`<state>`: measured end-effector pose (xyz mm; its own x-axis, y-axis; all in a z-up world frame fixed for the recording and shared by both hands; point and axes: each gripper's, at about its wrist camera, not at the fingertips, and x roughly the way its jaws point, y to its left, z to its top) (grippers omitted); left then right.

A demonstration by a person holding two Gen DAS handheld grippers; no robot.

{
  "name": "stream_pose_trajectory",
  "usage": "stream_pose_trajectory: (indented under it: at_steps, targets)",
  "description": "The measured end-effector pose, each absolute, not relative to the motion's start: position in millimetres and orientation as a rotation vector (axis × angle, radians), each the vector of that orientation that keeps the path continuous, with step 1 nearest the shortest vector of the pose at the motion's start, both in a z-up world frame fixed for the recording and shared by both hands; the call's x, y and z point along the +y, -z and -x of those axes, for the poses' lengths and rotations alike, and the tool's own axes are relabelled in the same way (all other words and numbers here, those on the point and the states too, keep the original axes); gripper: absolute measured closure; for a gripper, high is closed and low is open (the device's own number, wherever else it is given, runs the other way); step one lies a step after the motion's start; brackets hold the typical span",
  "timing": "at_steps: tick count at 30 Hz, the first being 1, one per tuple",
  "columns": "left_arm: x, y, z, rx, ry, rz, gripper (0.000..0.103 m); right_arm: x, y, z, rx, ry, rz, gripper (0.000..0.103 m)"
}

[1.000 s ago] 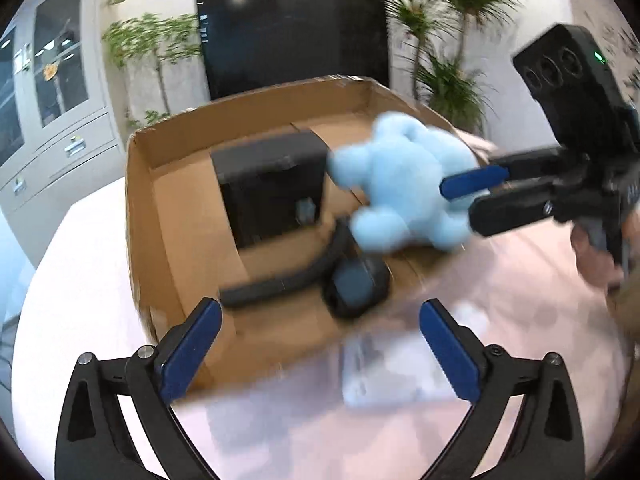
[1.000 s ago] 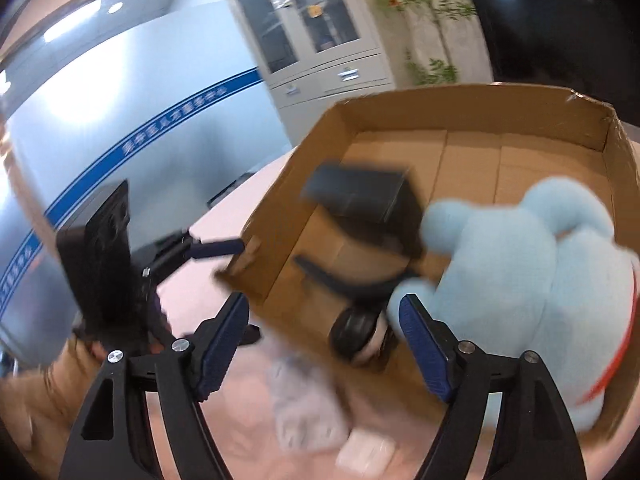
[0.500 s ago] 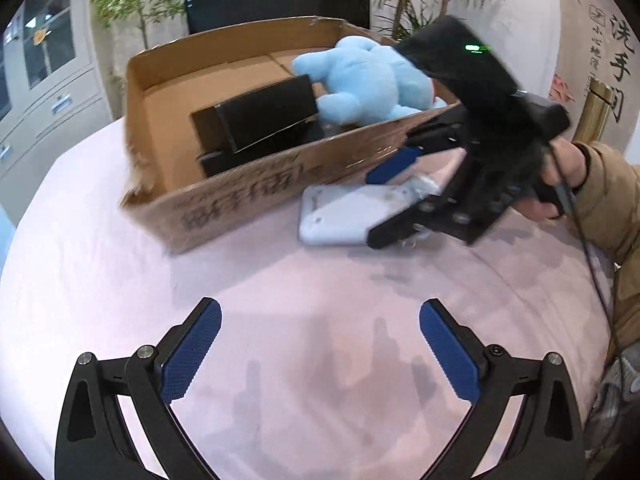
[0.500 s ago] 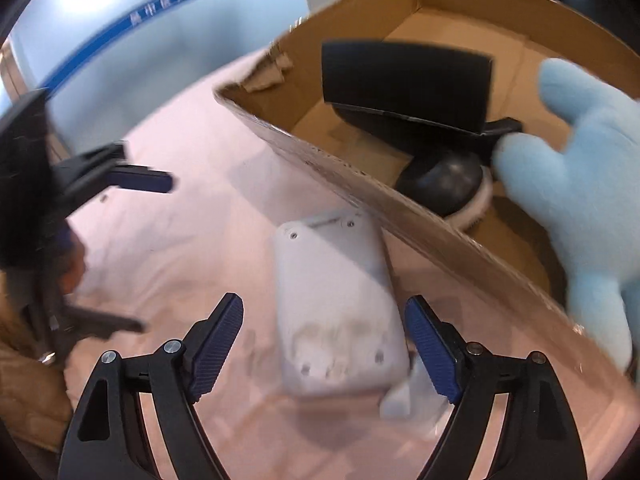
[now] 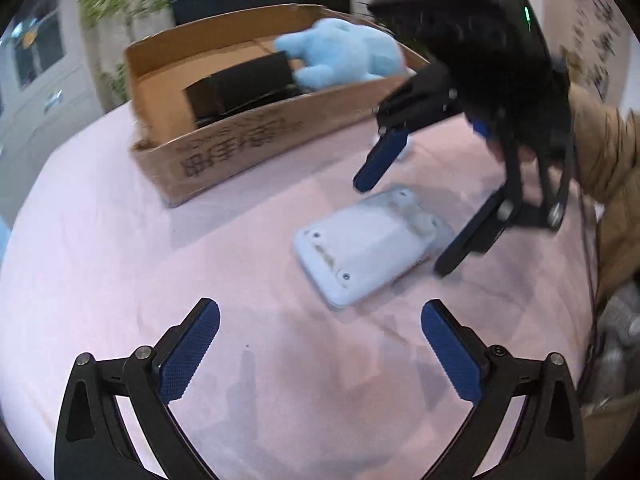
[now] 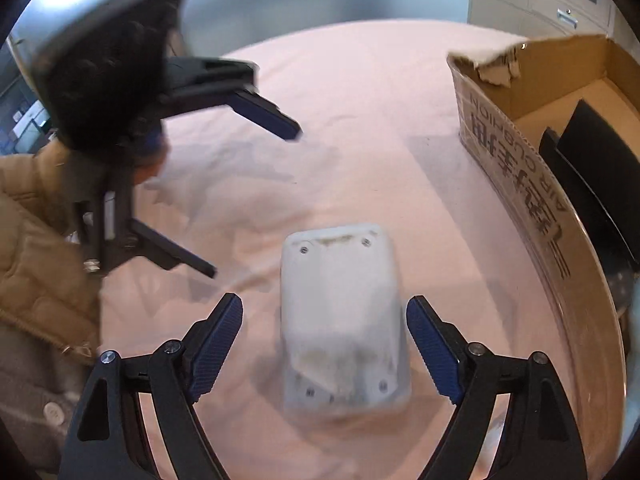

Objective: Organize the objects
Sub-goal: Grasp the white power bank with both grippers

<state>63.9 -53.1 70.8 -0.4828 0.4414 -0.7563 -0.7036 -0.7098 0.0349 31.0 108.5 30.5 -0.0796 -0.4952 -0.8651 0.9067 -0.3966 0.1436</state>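
A flat white device [image 6: 340,312] lies on the pink tablecloth with its screw-holed underside up. My right gripper [image 6: 324,320] is open wide and straddles it, pads clear of its sides. From the left wrist view the same device [image 5: 368,244] sits between the right gripper's [image 5: 400,228] spread fingers. My left gripper [image 5: 318,344] is open and empty above bare cloth, just short of the device; it appears as well in the right wrist view [image 6: 250,202]. The cardboard box [image 5: 224,156] holds a blue plush toy [image 5: 344,56] and a black box [image 5: 240,84].
The round table's pink cloth [image 5: 120,280] spreads left of the device. The cardboard box [image 6: 516,176] has a torn corner flap on its near side. A tan jacket sleeve [image 5: 600,152] reaches in from the right. A dark screen, plants and grey cabinets stand behind the table.
Both grippers drew back from the box and sank toward the table. The right gripper left the plush in the box, rolled, and came down over the white device.
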Motion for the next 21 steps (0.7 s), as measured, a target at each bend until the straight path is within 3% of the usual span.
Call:
stream_pose_trajectory:
  at_steps: [15, 16, 18, 19, 21]
  targets:
    - [1.7, -40.6, -24.9, 0.603, -1.902, 0.942, 0.003, 146.3, -7.4, -45.1, 0.5, 1.863, -1.116, 0.018]
    - [-1.1, -41.6, -23.1, 0.586, -1.892, 0.946, 0.004, 147.2, -7.4, -45.6, 0.505, 1.863, -1.108, 0.018]
    - [-4.1, -43.4, -22.5, 0.539, -1.867, 0.948, 0.015, 149.5, -8.3, -47.1, 0.512, 1.859, -1.101, 0.024]
    - [-5.7, -45.0, -23.0, 0.519, -1.86, 0.947, 0.018, 152.0, -9.8, -47.7, 0.507, 1.853, -1.098, 0.032]
    - [-7.1, -46.5, -25.3, 0.501, -1.852, 0.945, 0.018, 157.2, -11.4, -47.6, 0.488, 1.844, -1.099, 0.034]
